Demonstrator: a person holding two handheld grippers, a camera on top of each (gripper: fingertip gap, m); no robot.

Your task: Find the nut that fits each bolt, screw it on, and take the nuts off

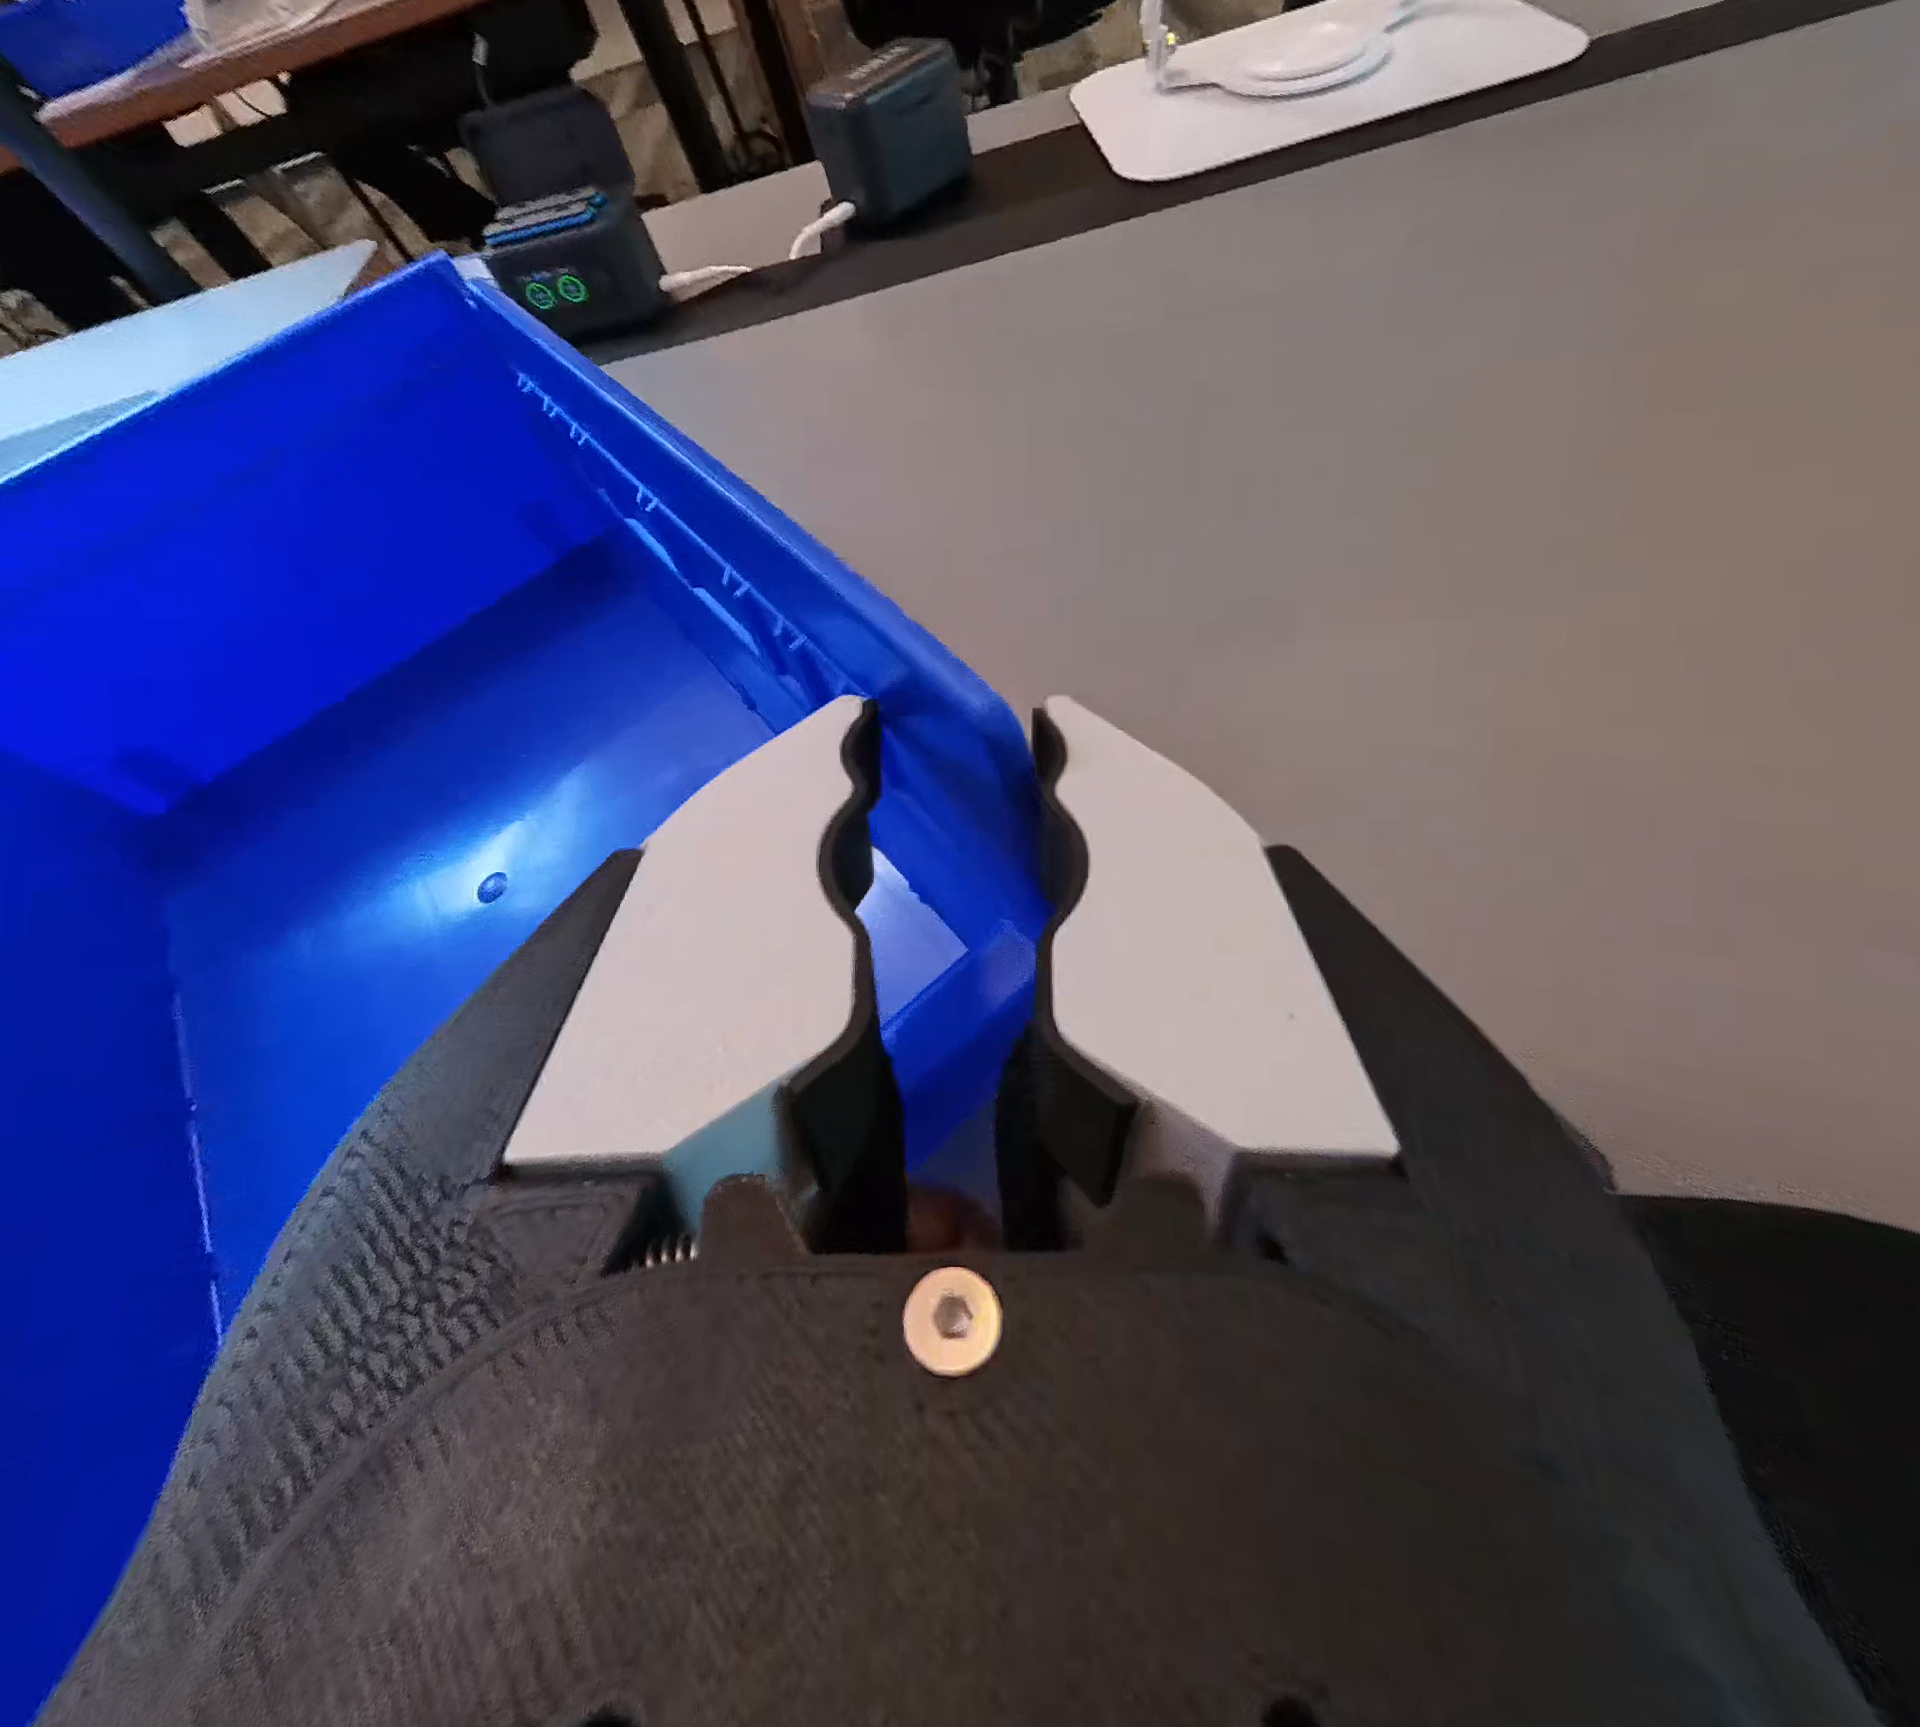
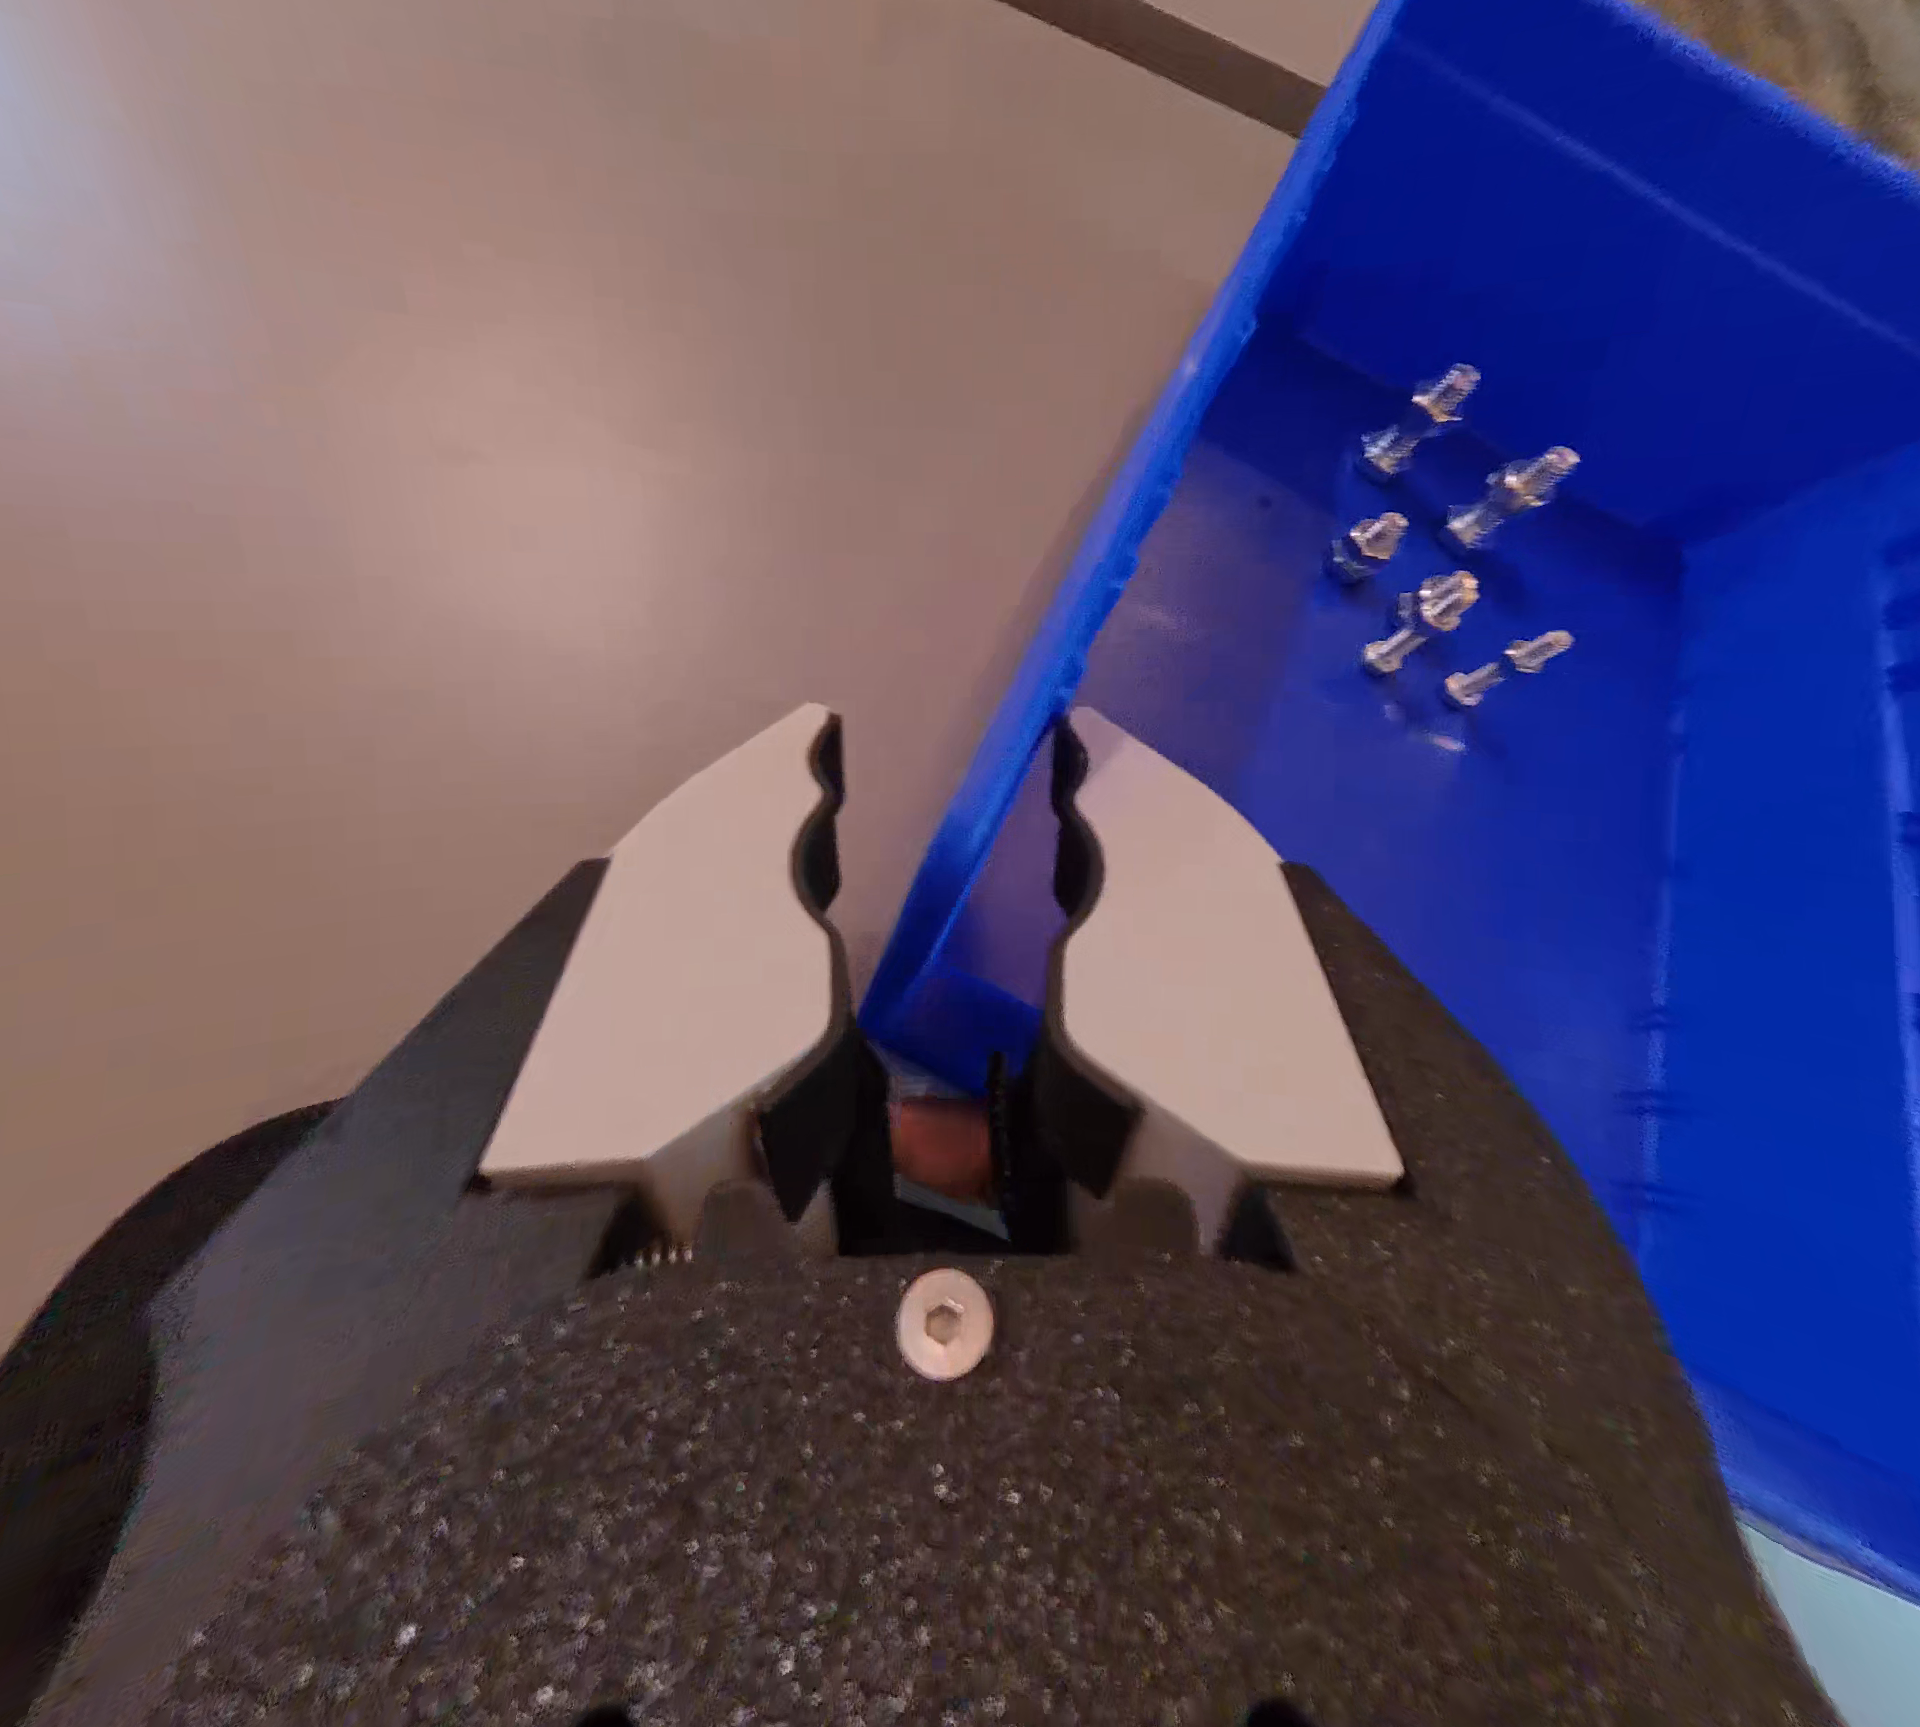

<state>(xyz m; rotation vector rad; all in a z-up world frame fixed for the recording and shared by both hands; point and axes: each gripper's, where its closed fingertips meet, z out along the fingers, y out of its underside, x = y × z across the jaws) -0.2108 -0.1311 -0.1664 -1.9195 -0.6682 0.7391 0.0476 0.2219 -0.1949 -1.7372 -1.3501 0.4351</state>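
Straddled glossy blue plastic bin walls with both claws: left gripper (image 1: 956,742) clenched on the thick rolled rim of one bin (image 1: 940,721), wavy black pads pressed to either side; right gripper (image 2: 945,747) released, one pad at a thin wall (image 2: 1195,472), the other clear. Lay scattered on that bin's smooth floor: small shiny metal bolts (image 2: 1455,534), threaded, nuts seemingly on. Sat upon a matte grey table (image 1: 1455,586).

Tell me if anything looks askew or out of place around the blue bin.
Nothing looks spilled or broken. One oddity: the bolts lie bunched toward one corner of the blue bin, most with nuts already on. Each hand-held gripper straddles a bin wall: the left looks clamped on the rim, while the right shows a gap beside the wall.
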